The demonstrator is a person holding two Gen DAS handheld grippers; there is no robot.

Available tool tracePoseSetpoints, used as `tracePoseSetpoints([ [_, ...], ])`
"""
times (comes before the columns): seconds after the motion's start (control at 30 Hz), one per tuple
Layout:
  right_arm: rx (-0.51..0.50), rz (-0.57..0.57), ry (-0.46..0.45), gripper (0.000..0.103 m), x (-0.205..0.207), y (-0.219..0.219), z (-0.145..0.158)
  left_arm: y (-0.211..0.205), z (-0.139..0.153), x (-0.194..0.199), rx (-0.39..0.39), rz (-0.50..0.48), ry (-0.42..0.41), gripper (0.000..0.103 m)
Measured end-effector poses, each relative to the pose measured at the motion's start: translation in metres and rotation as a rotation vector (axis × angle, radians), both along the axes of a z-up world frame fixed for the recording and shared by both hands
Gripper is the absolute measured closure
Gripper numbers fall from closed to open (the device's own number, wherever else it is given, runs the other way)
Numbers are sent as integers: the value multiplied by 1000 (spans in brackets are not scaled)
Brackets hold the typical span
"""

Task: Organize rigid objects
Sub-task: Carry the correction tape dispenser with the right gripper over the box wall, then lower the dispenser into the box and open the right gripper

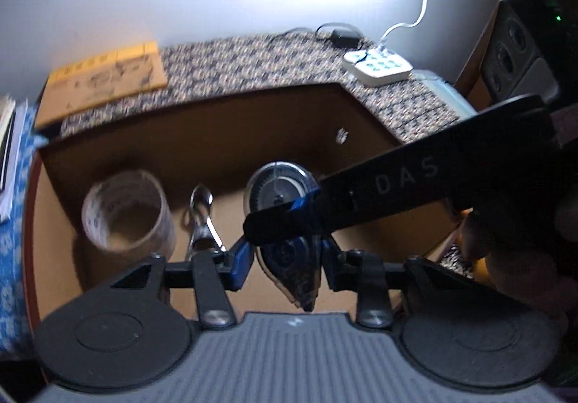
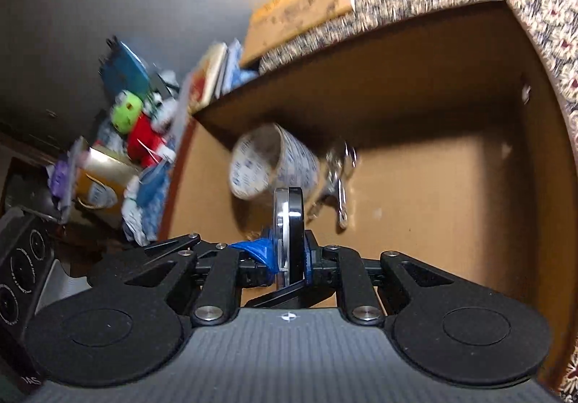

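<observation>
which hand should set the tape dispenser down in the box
Probably right: the right gripper clamps the round body of the tape dispenser, with bare floor of the box just ahead. The left gripper only pinches its narrow tip.

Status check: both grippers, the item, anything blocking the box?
Left gripper and right gripper both shut on clear teardrop tape dispenser. Over open cardboard box. Tape roll, metal clip inside; floor right clear.

The left gripper (image 1: 285, 258) clamps a dark teardrop-shaped tape dispenser (image 1: 289, 269) over an open cardboard box (image 1: 180, 146). The right gripper (image 1: 285, 218) pinches its round clear wheel (image 1: 276, 186). A clear tape roll (image 1: 126, 211) and a metal eyelash curler (image 1: 202, 222) lie inside.
</observation>
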State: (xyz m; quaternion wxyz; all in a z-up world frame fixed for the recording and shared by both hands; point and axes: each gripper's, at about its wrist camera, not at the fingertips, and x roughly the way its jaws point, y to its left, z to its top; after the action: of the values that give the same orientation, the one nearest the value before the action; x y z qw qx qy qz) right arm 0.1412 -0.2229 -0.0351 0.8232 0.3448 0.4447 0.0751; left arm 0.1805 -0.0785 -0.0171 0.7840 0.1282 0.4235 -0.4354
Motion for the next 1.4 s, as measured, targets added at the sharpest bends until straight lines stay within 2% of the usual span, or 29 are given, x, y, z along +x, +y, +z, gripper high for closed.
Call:
tracePoseSetpoints([
  [0.17, -1, 25, 89, 103, 13, 6, -18, -1, -23, 11, 77, 29, 69, 71],
  [0.3, -26, 45, 139, 103, 19, 9, -25, -3, -35, 15, 133, 40, 93, 71],
  [0.37, -34, 39, 152, 99, 21, 9, -25, -3, -36, 18, 140, 50, 97, 71],
  [0.6, 6, -21, 139, 98, 19, -3, -31, -1, -44, 28, 202, 86, 100, 66],
  [0.73, 6, -60, 119, 98, 11, -10, -30, -4, -45, 28, 228, 92, 71, 63],
  [0.93, -48, -147, 102, 97, 0, -23, -21, -1, -44, 31, 200, 97, 84, 56],
  [1.2, -90, -213, 146, 97, 1, -29, -25, -3, -47, 31, 195, 81, 79, 51],
  [1.4, -50, -208, 133, 96, 8, -25, -26, -2, -45, 26, 170, 72, 69, 50],
])
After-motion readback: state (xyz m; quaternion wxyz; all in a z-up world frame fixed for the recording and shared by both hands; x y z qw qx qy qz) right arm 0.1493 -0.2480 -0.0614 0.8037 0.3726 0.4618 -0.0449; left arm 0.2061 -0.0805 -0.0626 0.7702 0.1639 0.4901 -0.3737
